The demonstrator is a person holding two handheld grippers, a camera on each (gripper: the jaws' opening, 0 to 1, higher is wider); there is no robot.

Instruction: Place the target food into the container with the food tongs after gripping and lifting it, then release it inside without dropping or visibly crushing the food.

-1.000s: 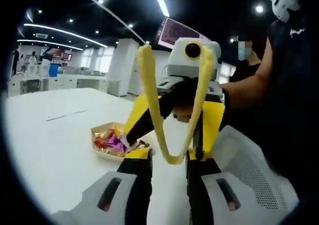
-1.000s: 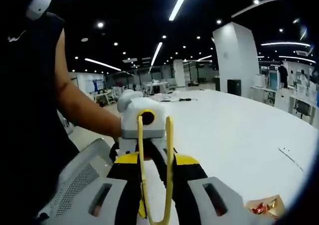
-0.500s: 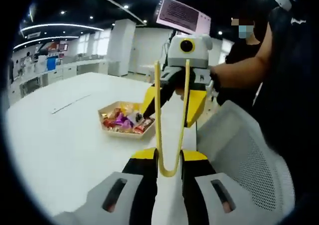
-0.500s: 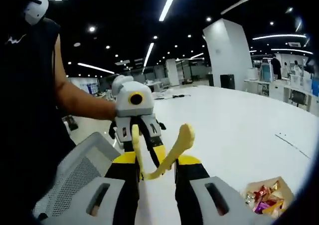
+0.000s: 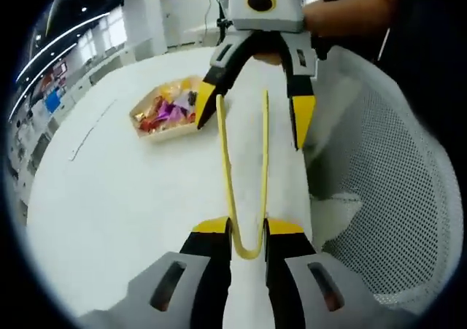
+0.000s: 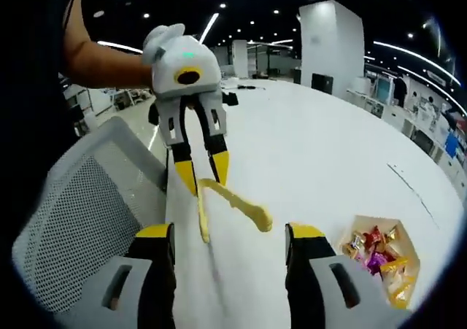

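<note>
My left fingers (image 5: pixel 246 230) are clamped on the bend of the yellow food tongs (image 5: pixel 244 168), whose arms point toward my right fingers (image 5: pixel 252 109), spread wide with nothing between them. The tray of wrapped candies (image 5: pixel 166 109) sits on the white surface (image 5: pixel 109 205), just beyond the tong tips, beside a mesh chair (image 5: pixel 387 198).

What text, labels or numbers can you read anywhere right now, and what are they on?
None can be read.
Candy wrappers in the paper tray: print too small and blurred.
Left gripper, right gripper, yellow tongs, white table: no lettering visible.
</note>
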